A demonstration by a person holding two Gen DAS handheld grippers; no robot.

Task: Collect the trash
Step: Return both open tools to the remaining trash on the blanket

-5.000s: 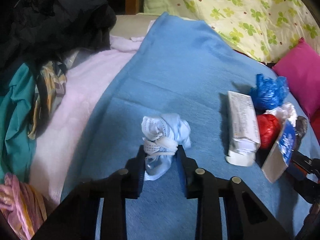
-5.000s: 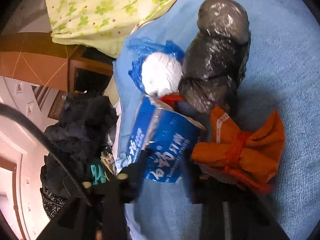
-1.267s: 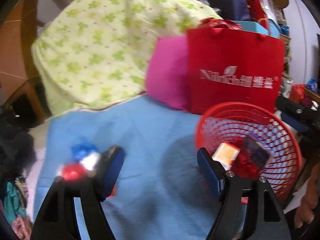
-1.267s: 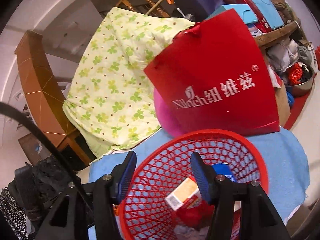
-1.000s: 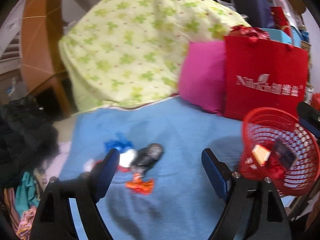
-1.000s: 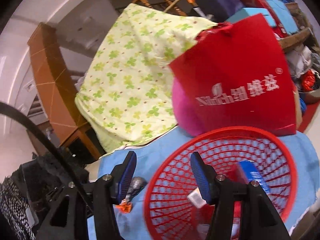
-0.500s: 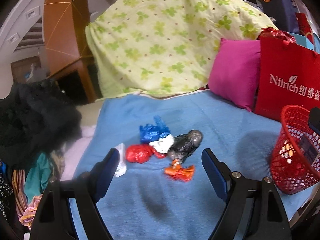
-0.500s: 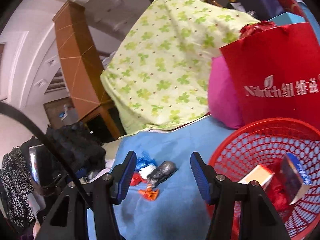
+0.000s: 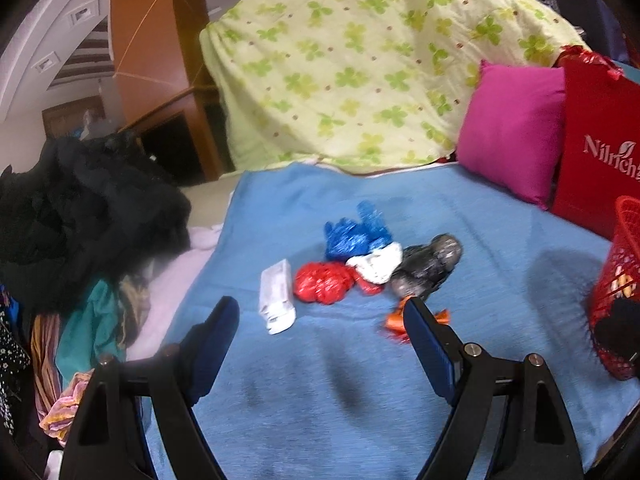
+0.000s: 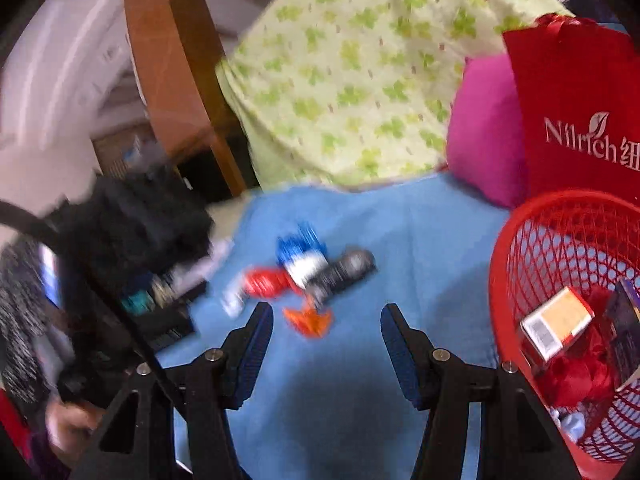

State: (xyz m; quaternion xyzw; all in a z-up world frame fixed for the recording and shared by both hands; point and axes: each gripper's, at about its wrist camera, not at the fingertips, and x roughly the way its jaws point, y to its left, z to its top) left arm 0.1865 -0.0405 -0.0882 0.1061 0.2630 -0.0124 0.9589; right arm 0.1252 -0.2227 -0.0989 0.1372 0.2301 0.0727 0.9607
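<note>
Two grippers of ours, left (image 9: 320, 316) and right (image 10: 326, 320), both spread wide and empty, above the blanket (image 9: 320, 400), trash cluster (image 9: 360, 264) lying mid-blanket, red basket (image 10: 516, 248) at right holding boxes.

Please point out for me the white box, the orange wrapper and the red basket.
white box (image 9: 276, 296), left wrist view, middle of its top face
orange wrapper (image 10: 308, 321), right wrist view, its centre
red basket (image 10: 560, 240), right wrist view, inner mesh wall

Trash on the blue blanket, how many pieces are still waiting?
6: white box leftmost, red bag, blue bag behind, white wad, grey bag, orange wrapper nearest. More may hide.
</note>
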